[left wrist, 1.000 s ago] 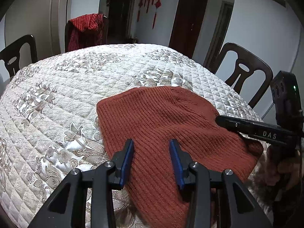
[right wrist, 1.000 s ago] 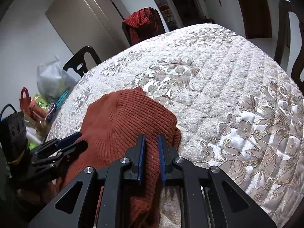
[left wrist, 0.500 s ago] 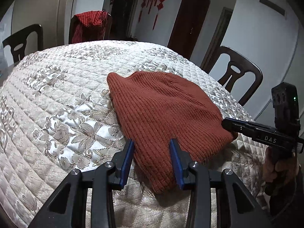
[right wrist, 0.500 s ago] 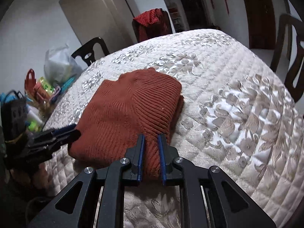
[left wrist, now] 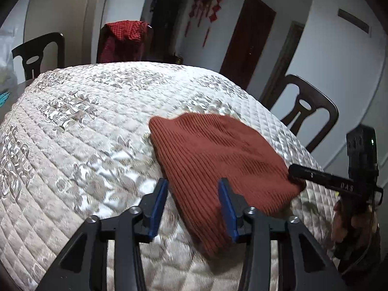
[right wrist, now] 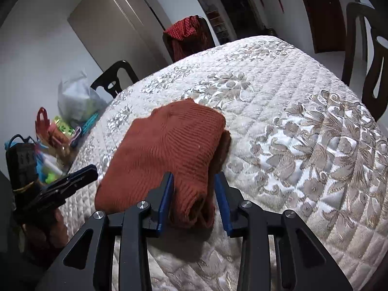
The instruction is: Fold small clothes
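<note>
A big table with a white flowery quilted cover (left wrist: 72, 133) fills the view. A folded rust-red knit (right wrist: 169, 150) lies flat on it, near the front edge. The right gripper (right wrist: 194, 194) has just been opening; its near corner sits loose between the blue pads. The left gripper (left wrist: 192, 206) has also been opening, gripping nothing.

The near end of the rust knit garment (left wrist: 218, 167) smears into blur, so its hem can't be read. The right gripper (left wrist: 294, 169) shows side-on; its jaw gap is hidden. The hand (left wrist: 344, 220) gripping it is cut by the frame edge. Clutter (right wrist: 55, 140) beyond the quilted table (right wrist: 303, 126) is too small to name.
</note>
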